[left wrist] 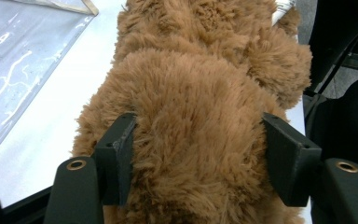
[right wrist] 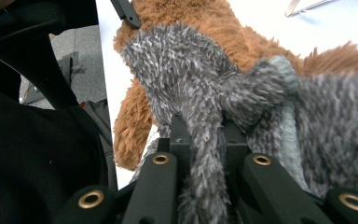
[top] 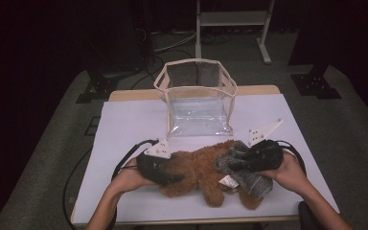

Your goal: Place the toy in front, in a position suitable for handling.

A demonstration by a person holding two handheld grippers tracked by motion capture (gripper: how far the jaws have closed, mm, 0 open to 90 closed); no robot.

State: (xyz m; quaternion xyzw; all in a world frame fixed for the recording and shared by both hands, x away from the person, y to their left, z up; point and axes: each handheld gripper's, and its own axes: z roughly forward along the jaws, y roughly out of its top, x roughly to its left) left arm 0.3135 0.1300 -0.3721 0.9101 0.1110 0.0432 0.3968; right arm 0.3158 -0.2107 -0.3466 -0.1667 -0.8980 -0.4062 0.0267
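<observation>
From the high view, the fluffy brown plush toy point(top: 199, 172) lies on the white table sheet point(top: 124, 124), just in front of the clear plastic bag with beige trim point(top: 199, 96), which stands open and holds nothing that I can see. My left gripper point(top: 165, 173) sits at the end of the toy to my left, and my right gripper point(top: 244, 160) is on the shaggy grey knitted garment point(top: 249, 175) that covers the toy's other end.

In the left gripper view, my jaws stand spread wide around the brown plush toy point(left wrist: 200, 116), one jaw on each flank, pressing into the fur; I judge this a hold on the body. The clear bag point(left wrist: 23, 60) lies beside the toy, apart from it.

In the right gripper view, my jaws are pressed together on a strip of the grey garment point(right wrist: 205, 154), with the brown toy point(right wrist: 214, 23) behind it.

As I read it, the grey garment is partly on the toy. Working the garment along is what remains, and nothing has reached the bag.
</observation>
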